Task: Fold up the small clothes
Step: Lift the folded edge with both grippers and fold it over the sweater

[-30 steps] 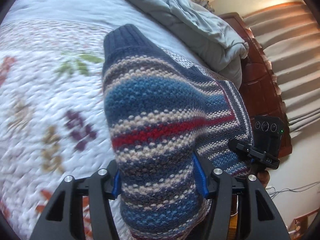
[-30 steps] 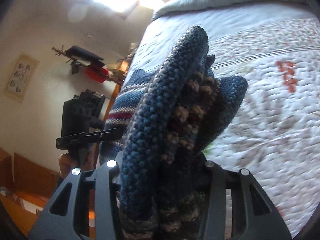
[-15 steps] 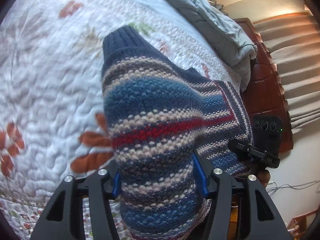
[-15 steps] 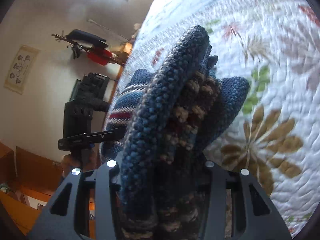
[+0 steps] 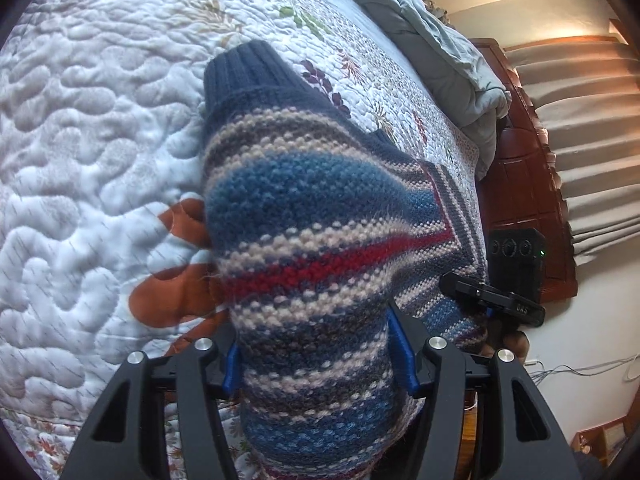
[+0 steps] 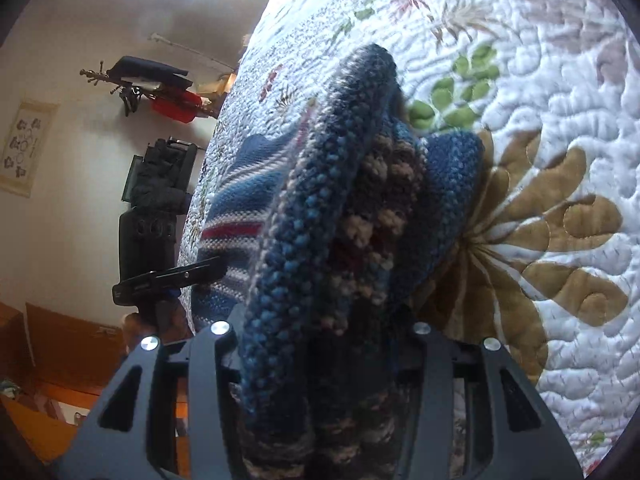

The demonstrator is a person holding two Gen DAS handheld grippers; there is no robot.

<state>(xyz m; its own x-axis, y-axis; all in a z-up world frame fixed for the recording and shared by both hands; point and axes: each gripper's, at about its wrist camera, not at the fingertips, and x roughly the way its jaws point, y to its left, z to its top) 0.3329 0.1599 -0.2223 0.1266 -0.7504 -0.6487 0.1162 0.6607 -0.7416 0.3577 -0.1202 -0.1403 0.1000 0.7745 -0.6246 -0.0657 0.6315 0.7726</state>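
A small striped knit sweater (image 5: 312,216), blue, cream and red with a navy ribbed cuff, is held between both grippers above the quilted bed. My left gripper (image 5: 320,356) is shut on one bunched end of it. My right gripper (image 6: 320,344) is shut on the other end, where the sweater (image 6: 328,208) stands bunched in thick folds between the fingers. The right gripper also shows in the left wrist view (image 5: 504,292) at the sweater's far edge, and the left gripper shows in the right wrist view (image 6: 160,272).
The white floral quilt (image 5: 88,128) covers the bed under the sweater. A grey duvet (image 5: 448,52) is bunched at the far end by a dark wooden headboard (image 5: 520,184). The bed's side edge (image 6: 224,128) runs past a wall with hanging items.
Both grippers have carried the sweater lower and closer to the quilt, which now looms larger. The grip on the sweater has not changed.
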